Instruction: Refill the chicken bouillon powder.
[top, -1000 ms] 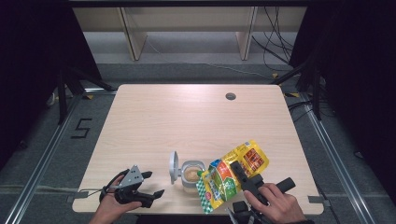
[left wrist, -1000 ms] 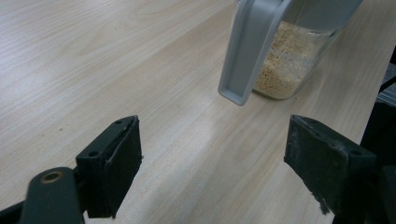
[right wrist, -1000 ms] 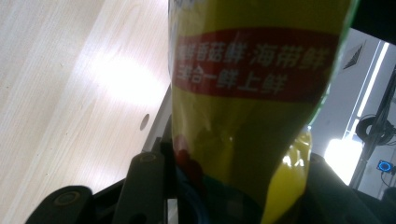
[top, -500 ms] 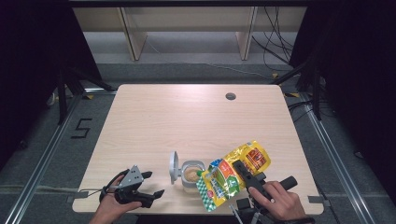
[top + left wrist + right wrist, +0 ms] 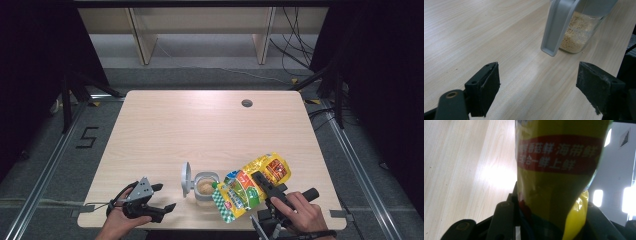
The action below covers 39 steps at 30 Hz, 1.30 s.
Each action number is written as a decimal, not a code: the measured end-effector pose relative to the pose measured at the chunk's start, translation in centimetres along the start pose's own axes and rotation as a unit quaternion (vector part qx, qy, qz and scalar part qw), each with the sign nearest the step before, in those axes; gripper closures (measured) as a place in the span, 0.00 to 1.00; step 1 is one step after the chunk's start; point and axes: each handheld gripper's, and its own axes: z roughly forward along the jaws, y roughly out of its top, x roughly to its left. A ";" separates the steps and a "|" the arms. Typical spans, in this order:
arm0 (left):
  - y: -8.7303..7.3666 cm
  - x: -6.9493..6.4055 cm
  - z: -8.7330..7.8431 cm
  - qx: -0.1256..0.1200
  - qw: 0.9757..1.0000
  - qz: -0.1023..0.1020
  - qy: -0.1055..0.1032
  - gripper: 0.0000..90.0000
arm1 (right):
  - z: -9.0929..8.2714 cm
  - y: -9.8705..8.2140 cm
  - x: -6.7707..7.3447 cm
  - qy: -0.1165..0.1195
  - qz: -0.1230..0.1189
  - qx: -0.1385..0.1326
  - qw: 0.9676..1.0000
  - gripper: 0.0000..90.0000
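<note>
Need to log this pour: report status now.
Right hand-held gripper shut on yellow seasoning pouch, tilted over open clear container. Left hand-held gripper open, idle beside it. Nothing in the way.

A jar (image 5: 205,186) is set on the bench (image 5: 210,130) near its front edge, about midway along it. Its lid (image 5: 185,177) is swung open and stands at the jar's left side. A pouch (image 5: 250,186) is held tilted just right of the jar, its lower end at the jar's rim, and is clamped in the right hand-held gripper (image 5: 265,184) at the front right corner. The left hand-held gripper (image 5: 162,197) is placed left of the jar, near the front edge, apart from it. A hole (image 5: 246,103) is found in the bench toward the far right.
</note>
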 end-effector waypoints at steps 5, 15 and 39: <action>0.0 -0.1 0.1 -0.006 1.000 -0.006 -0.003 0.20 | 0.0 -0.3 -0.3 0.003 0.005 -0.012 1.000 0.72; 0.0 -0.1 0.1 -0.003 1.000 -0.005 -0.005 0.20 | 0.3 -1.0 0.4 0.030 0.066 -0.021 0.997 0.72; 0.0 -0.1 0.1 -0.001 1.000 -0.003 -0.005 0.20 | 1.3 -2.5 0.8 0.058 0.150 -0.060 0.985 0.73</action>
